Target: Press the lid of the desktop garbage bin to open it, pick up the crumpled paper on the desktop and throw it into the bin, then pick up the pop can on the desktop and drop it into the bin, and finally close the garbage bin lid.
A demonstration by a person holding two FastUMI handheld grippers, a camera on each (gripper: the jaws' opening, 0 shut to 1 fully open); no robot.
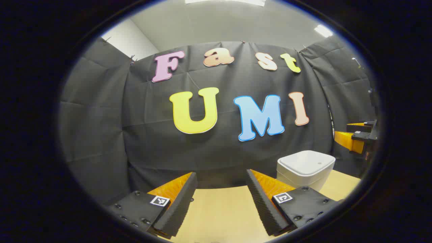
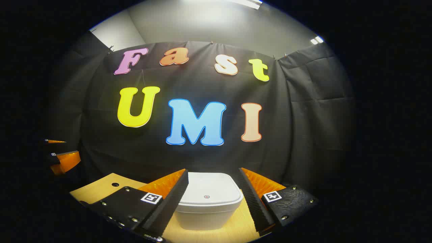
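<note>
A white desktop bin (image 2: pixel 207 202) with its lid down stands on the wooden table, straight ahead of my right gripper (image 2: pixel 212 175), whose open fingers frame it from a little behind and above without touching. In the left gripper view the same bin (image 1: pixel 305 167) sits at the right on the table, lid down, and my left gripper (image 1: pixel 221 179) is open over bare tabletop with nothing between its fingers. The right gripper (image 1: pixel 357 135) hangs at the far right edge of the left gripper view, above and beyond the bin. The left gripper (image 2: pixel 62 155) appears at the far left edge of the right gripper view.
The light wooden table (image 1: pixel 219 209) runs up to the black cloth wall close behind the bin. A small round hole (image 2: pixel 115 184) marks the tabletop left of the bin.
</note>
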